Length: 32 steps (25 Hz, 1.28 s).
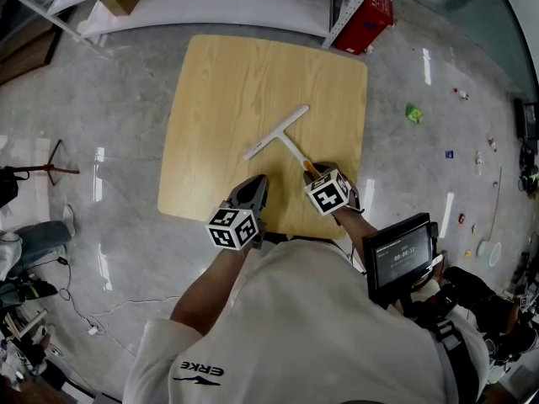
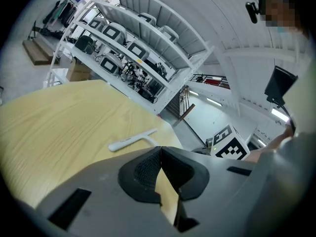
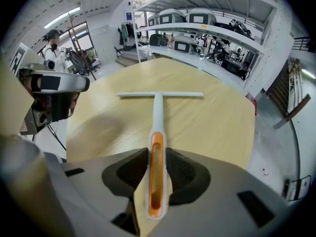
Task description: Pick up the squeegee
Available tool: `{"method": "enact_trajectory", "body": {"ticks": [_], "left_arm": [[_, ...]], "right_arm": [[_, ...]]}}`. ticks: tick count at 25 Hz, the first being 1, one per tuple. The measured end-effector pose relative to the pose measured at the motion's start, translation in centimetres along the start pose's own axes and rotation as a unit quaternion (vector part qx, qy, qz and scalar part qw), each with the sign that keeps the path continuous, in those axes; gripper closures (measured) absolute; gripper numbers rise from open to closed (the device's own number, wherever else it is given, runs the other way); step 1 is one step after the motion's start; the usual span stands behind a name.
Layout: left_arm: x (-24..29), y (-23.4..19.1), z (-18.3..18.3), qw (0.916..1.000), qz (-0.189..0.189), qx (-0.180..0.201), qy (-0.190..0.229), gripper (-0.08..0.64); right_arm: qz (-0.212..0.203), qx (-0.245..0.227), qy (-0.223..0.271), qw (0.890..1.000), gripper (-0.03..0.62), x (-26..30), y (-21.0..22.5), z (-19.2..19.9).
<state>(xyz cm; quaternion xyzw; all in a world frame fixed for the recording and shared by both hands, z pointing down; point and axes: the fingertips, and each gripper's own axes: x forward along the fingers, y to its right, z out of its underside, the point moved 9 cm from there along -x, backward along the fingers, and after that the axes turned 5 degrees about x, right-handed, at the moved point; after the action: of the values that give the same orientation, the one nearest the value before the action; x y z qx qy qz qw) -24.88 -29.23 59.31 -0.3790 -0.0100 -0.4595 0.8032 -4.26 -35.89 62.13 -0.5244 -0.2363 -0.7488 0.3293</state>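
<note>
A white T-shaped squeegee (image 1: 282, 133) with an orange-inset handle lies flat on the round-cornered wooden table (image 1: 227, 82), its blade toward the far side. My right gripper (image 1: 318, 171) points steeply down over the handle's near end. In the right gripper view the orange handle (image 3: 156, 167) runs between the jaws, and both pads (image 3: 132, 169) sit tight against its sides. My left gripper (image 1: 253, 188) rests at the table's near edge, to the left of the handle, shut and empty (image 2: 160, 149). In the left gripper view the squeegee (image 2: 131, 140) lies a little ahead.
White shelving (image 1: 210, 7) stands beyond the table's far edge, with a red box (image 1: 370, 15) at its right end. Grey floor surrounds the table. A person stands at the far left of the right gripper view (image 3: 52, 53). A small screen (image 1: 404, 255) hangs near my right arm.
</note>
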Motion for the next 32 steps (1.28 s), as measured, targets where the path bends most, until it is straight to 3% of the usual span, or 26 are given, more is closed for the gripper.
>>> {"method": "enact_trajectory", "body": {"ticks": [32], "left_arm": [[0.3,-3.5,-0.7,0.9992,-0.035,-0.018,-0.006,0.555]], "right_arm": [[0.02,-0.053,0.017,0.998,0.481,3.7,0.4,-6.9]]}}
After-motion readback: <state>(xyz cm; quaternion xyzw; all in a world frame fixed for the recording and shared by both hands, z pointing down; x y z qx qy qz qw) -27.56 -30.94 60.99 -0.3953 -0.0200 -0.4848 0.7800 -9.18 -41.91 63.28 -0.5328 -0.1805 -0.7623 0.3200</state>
